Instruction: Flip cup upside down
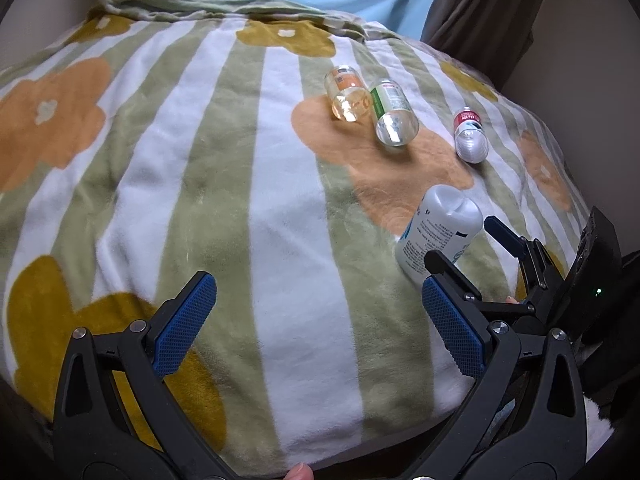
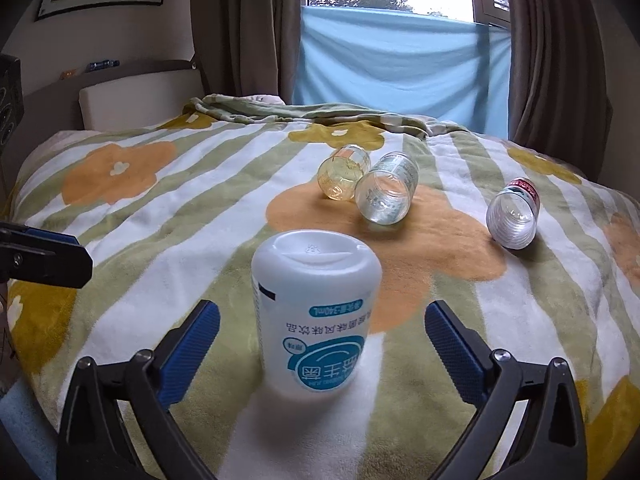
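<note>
A white plastic cup-bottle with blue print (image 2: 316,312) stands upside down on the striped flower blanket (image 2: 160,208), its flat base up. My right gripper (image 2: 322,344) is open, its blue pads on either side of the cup and apart from it. In the left wrist view the same cup (image 1: 438,228) stands at the right, with the right gripper (image 1: 460,240) around it. My left gripper (image 1: 320,328) is open and empty over bare blanket (image 1: 200,140), to the left of the cup.
Three clear cut bottles stand upside down further back: a yellowish one (image 2: 344,174), a green-labelled one (image 2: 386,188) touching it, and a red-labelled one (image 2: 514,214) to the right. A headboard (image 2: 132,96), curtains and a window lie beyond the bed.
</note>
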The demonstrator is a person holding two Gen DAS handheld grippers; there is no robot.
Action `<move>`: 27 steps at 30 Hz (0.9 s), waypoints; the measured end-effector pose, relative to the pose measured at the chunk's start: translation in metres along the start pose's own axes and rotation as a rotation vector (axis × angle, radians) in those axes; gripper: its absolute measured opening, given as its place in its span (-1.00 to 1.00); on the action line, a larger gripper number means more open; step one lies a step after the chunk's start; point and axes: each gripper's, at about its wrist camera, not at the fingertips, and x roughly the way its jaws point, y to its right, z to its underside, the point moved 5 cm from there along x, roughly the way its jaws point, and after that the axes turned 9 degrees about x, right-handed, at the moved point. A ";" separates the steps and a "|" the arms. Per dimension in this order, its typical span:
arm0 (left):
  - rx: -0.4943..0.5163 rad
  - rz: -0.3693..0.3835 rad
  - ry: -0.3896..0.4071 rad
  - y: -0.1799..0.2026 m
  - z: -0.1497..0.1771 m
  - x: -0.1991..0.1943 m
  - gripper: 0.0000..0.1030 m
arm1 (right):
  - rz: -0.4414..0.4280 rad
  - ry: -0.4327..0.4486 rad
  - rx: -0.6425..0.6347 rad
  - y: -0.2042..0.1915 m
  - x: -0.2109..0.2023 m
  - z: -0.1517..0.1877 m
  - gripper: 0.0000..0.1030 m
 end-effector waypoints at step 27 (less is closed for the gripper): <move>0.169 -0.247 0.664 0.056 -0.058 -0.192 0.99 | 0.176 0.411 0.034 -0.005 -0.210 -0.117 0.99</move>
